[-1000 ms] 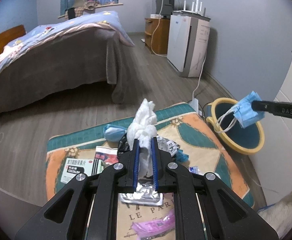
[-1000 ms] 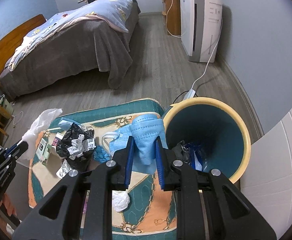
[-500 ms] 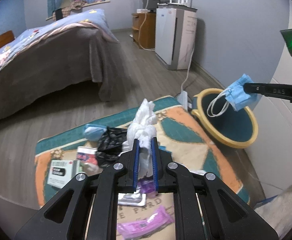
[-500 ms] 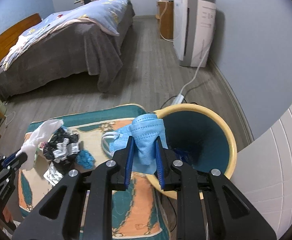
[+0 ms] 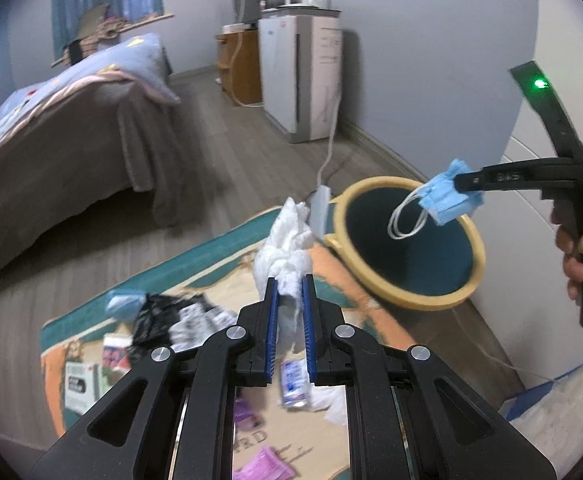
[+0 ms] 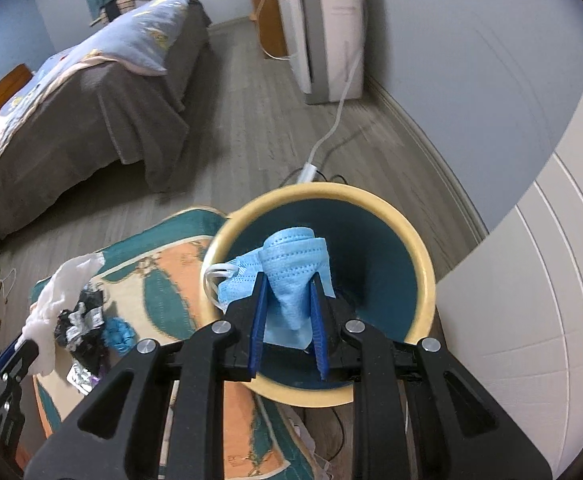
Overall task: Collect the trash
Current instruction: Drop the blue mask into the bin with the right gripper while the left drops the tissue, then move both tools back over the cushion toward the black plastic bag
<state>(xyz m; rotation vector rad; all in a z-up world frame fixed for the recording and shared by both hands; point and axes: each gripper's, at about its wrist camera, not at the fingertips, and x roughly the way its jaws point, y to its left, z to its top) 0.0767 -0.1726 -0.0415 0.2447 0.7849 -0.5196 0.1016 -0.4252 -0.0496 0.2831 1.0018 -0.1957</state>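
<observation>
My left gripper (image 5: 289, 292) is shut on a crumpled white tissue (image 5: 285, 244) and holds it above the patterned rug (image 5: 355, 300), left of the bin. My right gripper (image 6: 287, 292) is shut on a blue face mask (image 6: 291, 264) and holds it right over the mouth of the yellow-rimmed teal trash bin (image 6: 419, 260). In the left wrist view the mask (image 5: 449, 198) hangs over the bin (image 5: 463, 292) with its white ear loops dangling. The tissue also shows at the left of the right wrist view (image 6: 63, 284).
Loose trash lies on the rug: a black wrapper (image 5: 163, 316), a blue mask (image 5: 123, 304), a small box (image 5: 79, 380), a little bottle (image 5: 293, 380), a pink packet (image 5: 263, 468). A bed (image 5: 71, 120) stands left, a white appliance (image 5: 303, 76) with a cable behind, a wall right.
My right gripper carried the mask from beside the bin's rim to over its opening. My left gripper moved right toward the bin with the tissue.
</observation>
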